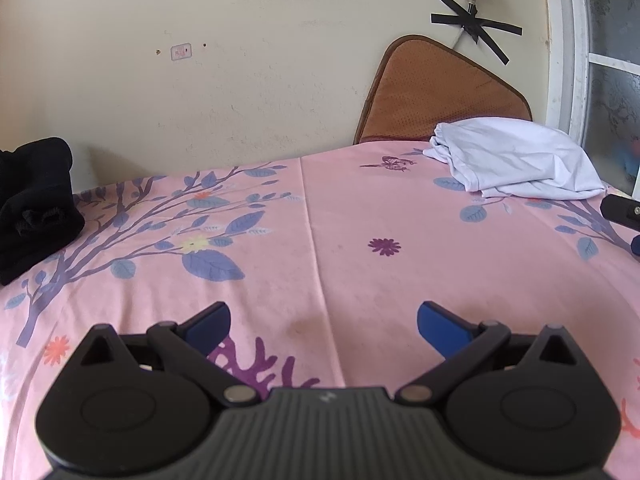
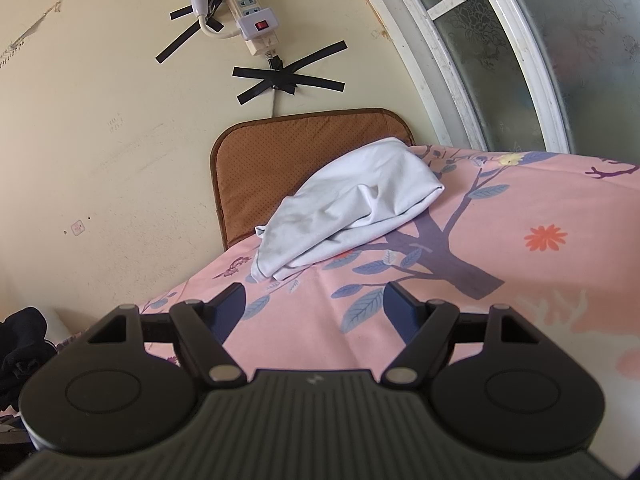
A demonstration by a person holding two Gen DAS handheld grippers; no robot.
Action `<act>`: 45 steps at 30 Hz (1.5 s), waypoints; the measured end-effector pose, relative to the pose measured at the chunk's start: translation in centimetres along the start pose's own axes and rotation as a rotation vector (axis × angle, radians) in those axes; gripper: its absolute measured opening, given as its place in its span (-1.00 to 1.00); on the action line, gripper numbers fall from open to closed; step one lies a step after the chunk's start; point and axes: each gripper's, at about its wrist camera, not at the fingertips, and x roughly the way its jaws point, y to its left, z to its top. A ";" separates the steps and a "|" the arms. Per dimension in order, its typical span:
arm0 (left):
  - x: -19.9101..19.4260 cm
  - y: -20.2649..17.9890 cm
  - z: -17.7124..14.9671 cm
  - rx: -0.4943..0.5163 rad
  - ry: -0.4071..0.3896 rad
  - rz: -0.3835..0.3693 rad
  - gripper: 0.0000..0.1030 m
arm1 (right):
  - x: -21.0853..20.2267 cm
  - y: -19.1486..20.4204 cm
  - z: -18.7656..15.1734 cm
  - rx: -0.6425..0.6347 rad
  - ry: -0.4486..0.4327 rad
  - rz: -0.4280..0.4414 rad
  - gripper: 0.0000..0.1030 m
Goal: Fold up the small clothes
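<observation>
A folded white garment [image 1: 516, 160] lies at the far right of the pink flowered sheet [image 1: 320, 220], in front of a brown cushion. In the right wrist view the white garment [image 2: 352, 204] sits a little beyond my right gripper [image 2: 316, 300], whose jaws stand open over bare sheet with nothing between them. My left gripper [image 1: 324, 316] is also open and empty, low over the middle of the sheet, well short of the garment. A black pile of clothing [image 1: 34, 204] rests at the far left edge. The tip of the other gripper [image 1: 622, 210] shows at the right border.
A brown cushion [image 2: 256, 168] leans on the cream wall behind the white garment. A taped power strip [image 2: 252, 12] hangs on the wall above. A frosted window [image 2: 540, 60] runs along the right side. The black clothing [image 2: 20, 352] shows at lower left.
</observation>
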 end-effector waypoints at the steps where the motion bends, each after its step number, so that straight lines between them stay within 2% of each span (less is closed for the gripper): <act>1: 0.0 0.0 0.0 -0.001 0.001 0.000 1.00 | 0.0 0.0 0.0 0.000 0.000 0.000 0.51; 33: 0.2 0.1 -0.1 -0.003 0.007 0.001 1.00 | 0.0 0.0 0.0 0.001 -0.001 0.001 0.51; 45: 0.9 1.1 0.1 -0.054 0.062 -0.020 1.00 | -0.1 0.0 0.0 0.001 -0.002 0.001 0.51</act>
